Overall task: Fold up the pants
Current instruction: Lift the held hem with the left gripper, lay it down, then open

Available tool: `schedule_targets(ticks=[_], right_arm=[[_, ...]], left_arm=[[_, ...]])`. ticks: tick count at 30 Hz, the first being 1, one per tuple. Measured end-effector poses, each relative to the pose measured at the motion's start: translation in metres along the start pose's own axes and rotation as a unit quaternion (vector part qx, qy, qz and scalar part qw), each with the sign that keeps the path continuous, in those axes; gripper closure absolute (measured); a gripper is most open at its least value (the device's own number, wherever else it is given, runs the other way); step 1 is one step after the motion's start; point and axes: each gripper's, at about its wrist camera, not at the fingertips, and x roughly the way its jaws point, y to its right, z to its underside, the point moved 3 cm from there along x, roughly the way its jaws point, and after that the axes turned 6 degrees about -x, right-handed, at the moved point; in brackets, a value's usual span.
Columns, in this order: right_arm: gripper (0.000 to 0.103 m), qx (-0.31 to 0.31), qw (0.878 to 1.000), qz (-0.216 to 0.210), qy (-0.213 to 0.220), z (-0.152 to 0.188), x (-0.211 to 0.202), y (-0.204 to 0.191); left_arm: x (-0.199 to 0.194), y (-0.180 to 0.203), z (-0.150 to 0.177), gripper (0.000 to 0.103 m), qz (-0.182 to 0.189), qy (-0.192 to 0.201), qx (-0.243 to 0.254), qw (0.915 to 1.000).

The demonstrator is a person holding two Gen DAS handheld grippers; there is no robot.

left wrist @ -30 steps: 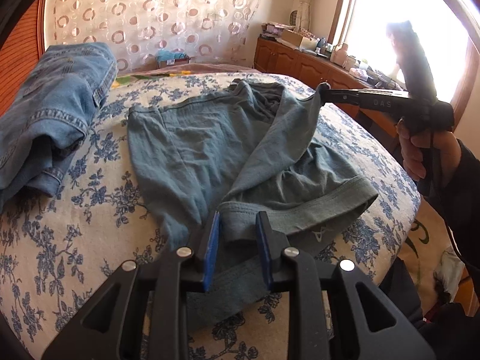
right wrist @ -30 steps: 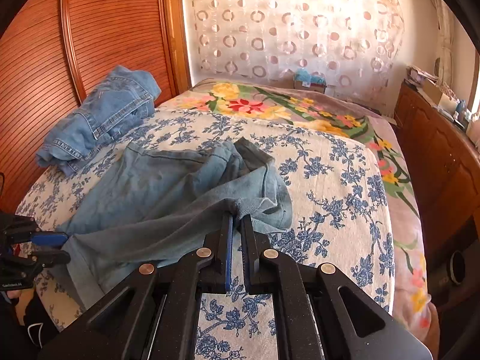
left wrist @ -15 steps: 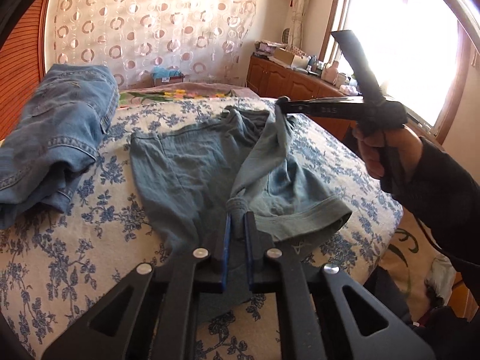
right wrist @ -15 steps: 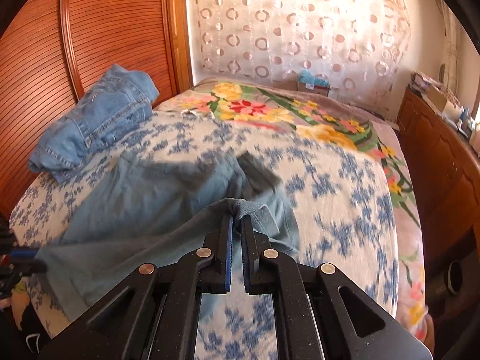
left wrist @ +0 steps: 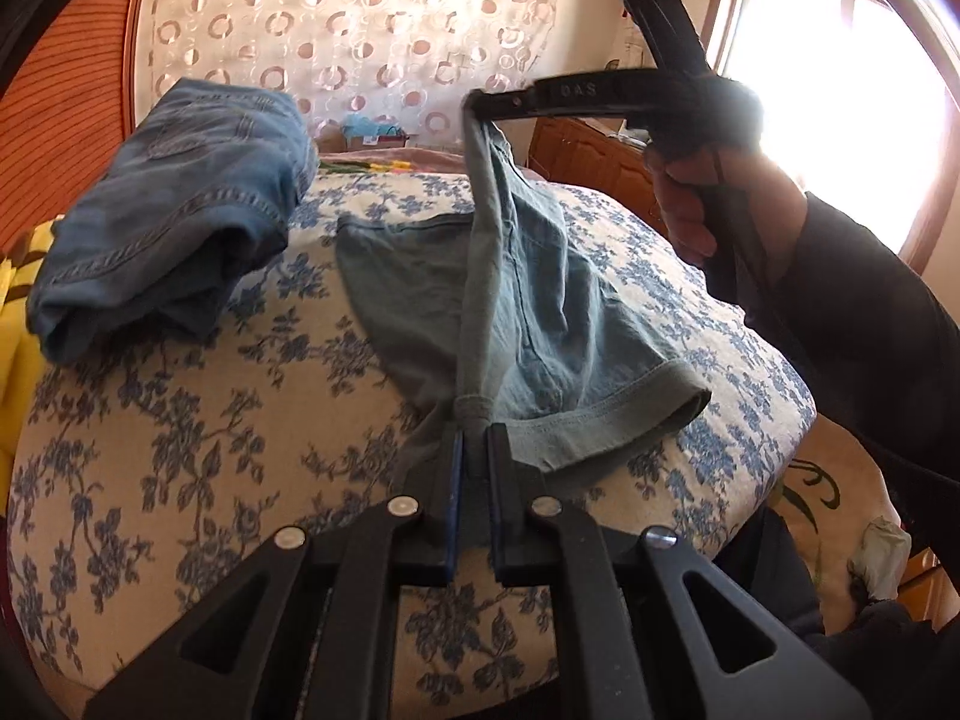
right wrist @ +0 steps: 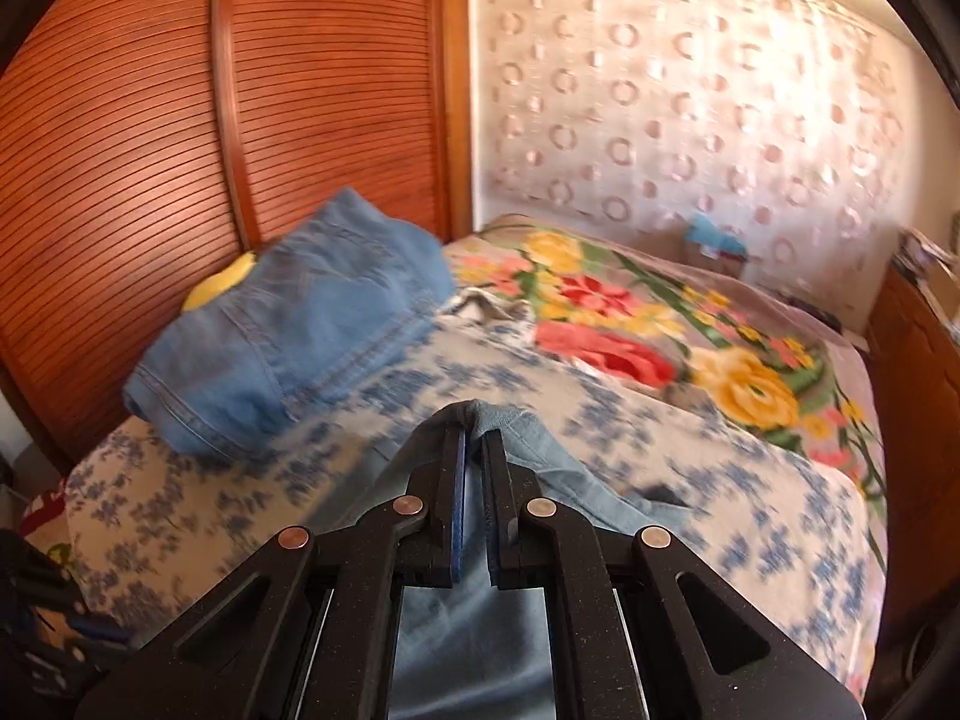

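Bed (left wrist: 198, 480): fills the middle and lower part of both views, under a blue-flowered cover; a brighter flowered blanket (right wrist: 630, 336) lies on it toward the upper right of the right wrist view.
Pants (left wrist: 540, 312): grey-green, short-legged, in the centre of the left wrist view; the bulk rests on the bed, one edge is drawn up into a taut ridge running from lower centre to upper centre.
Folded jeans (left wrist: 174, 222): a blue denim bundle at the left of the frame, apart from the pants.
Right gripper (left wrist: 480, 103): upper centre of the left wrist view, clenched on the far end of the raised edge; a hand (left wrist: 696, 210) holds it.
Left gripper (left wrist: 474, 444): lower centre, clamped on the hemmed near end of the same edge, having just finished closing.
Handling, as a judgement: light, limp cloth with no stiffness; it sags wherever unsupported and should not slip easily.
Where to hold: at the thicker hem or waistband corners, both ends kept taut so the fold falls straight.
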Motion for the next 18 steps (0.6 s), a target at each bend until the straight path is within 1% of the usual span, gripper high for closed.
schedule_targets(ticks=[4,7,10,13,18], right_arm=[[0.100,-0.003,1.000,-0.016,-0.018,-0.002,0.023,-0.018],[0.099,0.013,0.999,-0.016,-0.031,0.004,0.030,-0.020],[0.094,0.023,0.999,-0.015,-0.035,0.014,0.022,-0.015],[0.093,0.025,0.999,-0.008,-0.040,0.027,0.007,-0.007],[0.089,0.045,0.998,0.000,-0.048,0.055,-0.017,0.003]], left_arm=[[0.002,-0.006,0.010,0.098,-0.003,-0.009,-0.007,0.9999],[0.003,-0.006,0.013,0.098,-0.002,-0.012,-0.006,0.9999],[0.003,-0.005,0.011,0.098,0.000,-0.010,-0.003,0.9999],[0.004,-0.004,0.010,0.098,-0.002,-0.010,0.000,0.9999],[0.001,-0.007,0.000,0.090,-0.010,-0.003,-0.001,0.9999]])
